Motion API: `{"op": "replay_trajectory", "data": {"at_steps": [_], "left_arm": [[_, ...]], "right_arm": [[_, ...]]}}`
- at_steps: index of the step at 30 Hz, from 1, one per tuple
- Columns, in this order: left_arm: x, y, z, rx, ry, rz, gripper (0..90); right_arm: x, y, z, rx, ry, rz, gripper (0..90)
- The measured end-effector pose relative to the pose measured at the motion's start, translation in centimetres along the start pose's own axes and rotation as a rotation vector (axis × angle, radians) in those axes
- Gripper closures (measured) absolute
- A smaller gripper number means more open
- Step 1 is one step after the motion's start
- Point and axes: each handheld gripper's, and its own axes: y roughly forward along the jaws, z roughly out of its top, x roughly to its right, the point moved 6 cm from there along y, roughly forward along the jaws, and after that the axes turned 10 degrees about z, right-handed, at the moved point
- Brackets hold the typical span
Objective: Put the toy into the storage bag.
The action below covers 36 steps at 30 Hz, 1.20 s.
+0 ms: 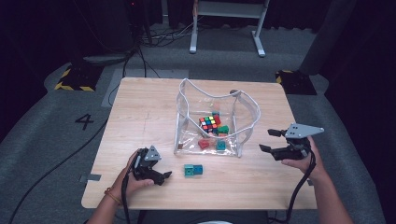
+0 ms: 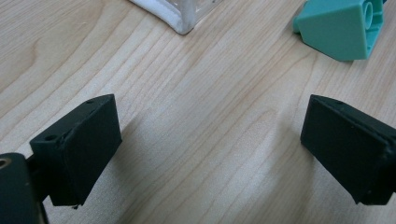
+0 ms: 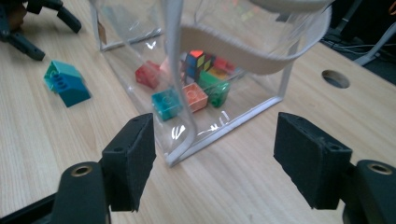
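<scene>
Two joined blocks [image 1: 193, 171], one teal and one blue, lie on the wooden table [image 1: 140, 112], their long axis running left to right across the high view, parallel to the table's near edge. They rest just in front of a clear plastic bag [image 1: 238, 116] and apart from it. The left gripper [image 1: 164, 177] sits low over the table just left of the blocks, its tips pointing toward them, jaws spread with bare wood between. In the left gripper view the teal block [image 2: 343, 30] is cut off by the top right corner, and a corner of the bag [image 2: 180, 16] by the top edge.

The right gripper [image 1: 270, 140], right of the bag, has its jaws spread and holds nothing; in the right gripper view they frame the bag's near corner [image 3: 180, 149]. A puzzle cube [image 1: 209, 123] and several small blocks lie inside the bag, blurred by glare and partly covered by the white trim; their number is hard to tell.

Open table lies left of the bag and along the near edge. A round hole [image 3: 335, 79] shows in the tabletop beyond the bag.
</scene>
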Motion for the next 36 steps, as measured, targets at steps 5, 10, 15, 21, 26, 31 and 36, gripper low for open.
{"op": "replay_trajectory", "data": {"at_steps": [5, 10, 15, 21, 26, 31, 36], "left_arm": [[0.0, 0.0, 0.0, -0.001, 0.003, 0.000, 5.1], [0.0, 0.0, 0.0, 0.000, 0.000, 0.000, 5.1], [0.0, 0.0, 0.0, 0.000, 0.000, 0.000, 5.1], [0.0, 0.0, 0.0, 0.000, 0.000, 0.000, 5.1], [0.0, 0.0, 0.0, 0.000, 0.000, 0.001, 5.1], [0.0, 0.0, 0.0, 0.000, 0.000, 0.000, 5.1], [0.0, 0.0, 0.0, 0.000, 0.004, 0.003, 5.2]], "right_arm": [[-1.4, 1.9, -1.5, -0.001, 0.016, 0.058, 30.5], [-3.1, 4.4, -2.6, -0.030, -0.003, 0.128, 31.3], [-4.9, 7.2, -3.2, -0.066, -0.007, 0.195, 32.8], [-6.9, 10.5, -3.4, -0.106, -0.055, 0.271, 33.2], [-8.0, 12.7, -2.8, -0.112, -0.078, 0.325, 33.2], [-9.2, 15.0, -2.1, -0.134, -0.054, 0.366, 33.2], [-10.1, 17.2, -1.6, -0.150, -0.082, 0.381, 33.0]]}}
